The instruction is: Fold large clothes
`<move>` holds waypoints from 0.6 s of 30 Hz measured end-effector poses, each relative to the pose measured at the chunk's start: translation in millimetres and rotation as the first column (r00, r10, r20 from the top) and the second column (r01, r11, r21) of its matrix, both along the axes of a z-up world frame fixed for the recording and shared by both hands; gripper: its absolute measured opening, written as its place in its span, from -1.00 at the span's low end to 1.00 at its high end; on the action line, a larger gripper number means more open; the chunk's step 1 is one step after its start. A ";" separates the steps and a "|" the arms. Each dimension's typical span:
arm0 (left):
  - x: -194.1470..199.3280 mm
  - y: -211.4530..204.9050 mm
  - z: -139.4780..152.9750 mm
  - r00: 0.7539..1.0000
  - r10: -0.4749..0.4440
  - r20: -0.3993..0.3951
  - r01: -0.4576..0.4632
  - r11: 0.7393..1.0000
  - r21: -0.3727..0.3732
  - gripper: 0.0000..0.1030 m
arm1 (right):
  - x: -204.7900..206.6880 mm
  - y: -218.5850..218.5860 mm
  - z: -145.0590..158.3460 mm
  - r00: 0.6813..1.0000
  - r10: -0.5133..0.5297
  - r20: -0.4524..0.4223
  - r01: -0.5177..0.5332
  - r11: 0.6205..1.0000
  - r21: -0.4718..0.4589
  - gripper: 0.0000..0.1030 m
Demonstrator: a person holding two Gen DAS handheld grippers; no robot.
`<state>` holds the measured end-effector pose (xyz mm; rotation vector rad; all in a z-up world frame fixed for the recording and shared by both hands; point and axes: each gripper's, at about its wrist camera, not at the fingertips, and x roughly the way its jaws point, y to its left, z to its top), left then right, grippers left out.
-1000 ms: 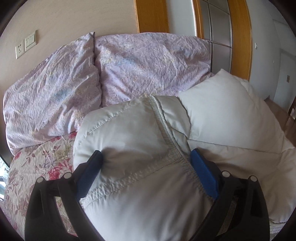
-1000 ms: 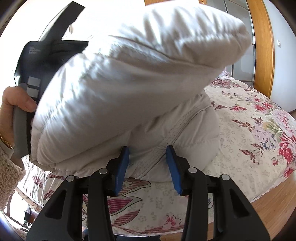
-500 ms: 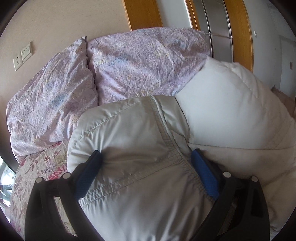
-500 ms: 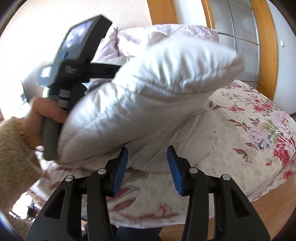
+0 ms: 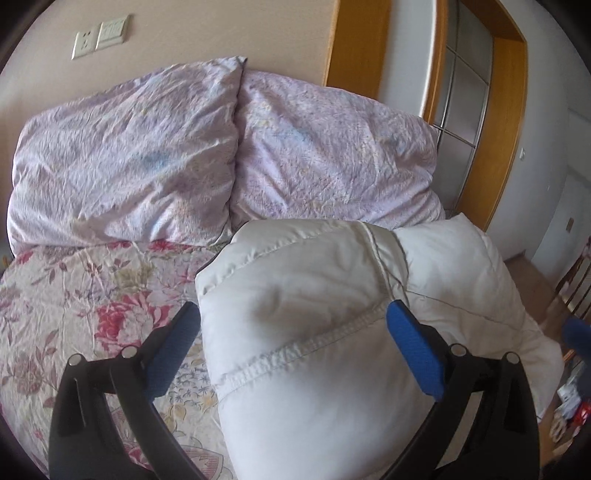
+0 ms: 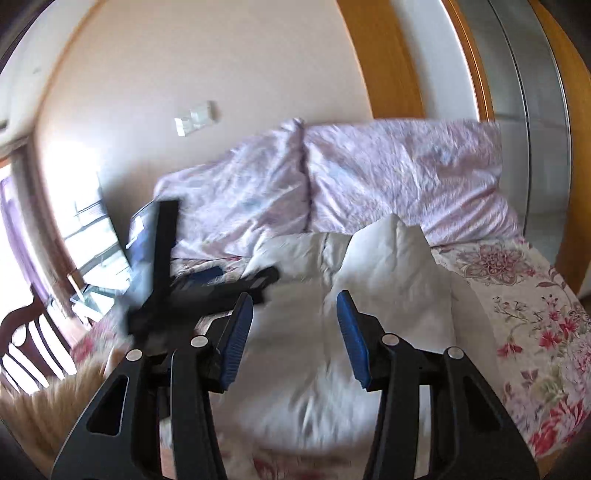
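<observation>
Since a second ago both grips have let go: the left hand-held gripper (image 5: pixel 291 339) is opening wide around the puffy white quilted jacket (image 5: pixel 332 332), the right hand-held gripper (image 6: pixel 295 332) is opening above it, pinching nothing. It lies bundled on the floral-quilted bed (image 5: pixel 74 295). Two crumpled lilac pillows (image 5: pixel 229 155) crowd behind it against the beige wall (image 5: pixel 184 33).

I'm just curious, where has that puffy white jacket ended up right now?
The jacket lies on the floral bedspread, just in front of the two lilac pillows, toward the bed's right side in the left wrist view.
</observation>
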<state>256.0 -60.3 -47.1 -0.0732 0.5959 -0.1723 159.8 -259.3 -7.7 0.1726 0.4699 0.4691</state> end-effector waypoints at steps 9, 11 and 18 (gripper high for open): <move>-0.4 -14.2 11.7 0.999 -0.009 0.039 0.007 0.999 0.051 0.95 | 76.4 4.5 17.7 0.997 -0.066 -0.039 0.061 0.993 -0.096 -0.29; 3.5 -18.3 10.9 0.999 -0.011 0.034 0.009 0.998 0.058 0.95 | 84.2 2.8 14.8 0.997 -0.073 -0.038 0.068 0.991 -0.117 -0.30; 24.1 -29.0 -15.9 0.999 0.012 -0.037 -0.007 0.992 0.125 0.96 | 112.8 -14.7 -24.0 0.987 -0.120 -0.106 0.104 0.984 -0.146 -0.46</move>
